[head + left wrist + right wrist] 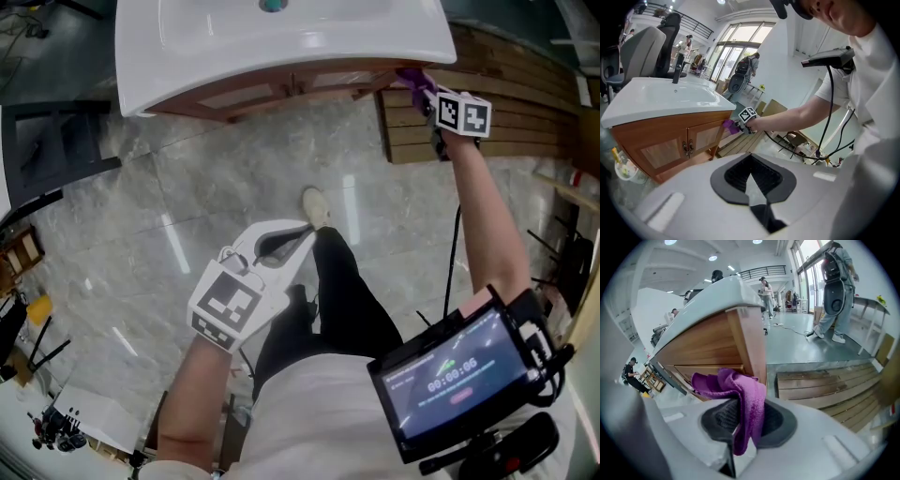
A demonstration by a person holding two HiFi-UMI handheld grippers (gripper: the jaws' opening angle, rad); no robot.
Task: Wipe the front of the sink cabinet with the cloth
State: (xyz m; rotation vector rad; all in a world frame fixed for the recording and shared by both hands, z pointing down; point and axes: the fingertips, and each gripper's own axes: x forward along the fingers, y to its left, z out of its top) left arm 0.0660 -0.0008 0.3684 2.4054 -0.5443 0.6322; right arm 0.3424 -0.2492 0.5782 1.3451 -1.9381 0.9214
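Observation:
The wooden sink cabinet point(281, 89) stands under a white basin point(187, 47) at the top of the head view. My right gripper point(424, 92) is shut on a purple cloth point(411, 77), which it holds against the cabinet's upper right front corner. In the right gripper view the cloth point(740, 394) drapes over the jaws, just in front of the corner post point(750, 348). My left gripper point(298, 234) hangs low over the floor, well away from the cabinet, shut with nothing in it. From the left gripper view, the cabinet doors point(670, 143) and the cloth point(729, 126) are visible.
A slatted wooden platform point(516, 112) lies on the floor right of the cabinet. The person's shoe point(316, 206) is on the marble floor in front of it. Dark furniture point(47, 155) stands at left. A cup point(626, 169) sits by the cabinet's left foot.

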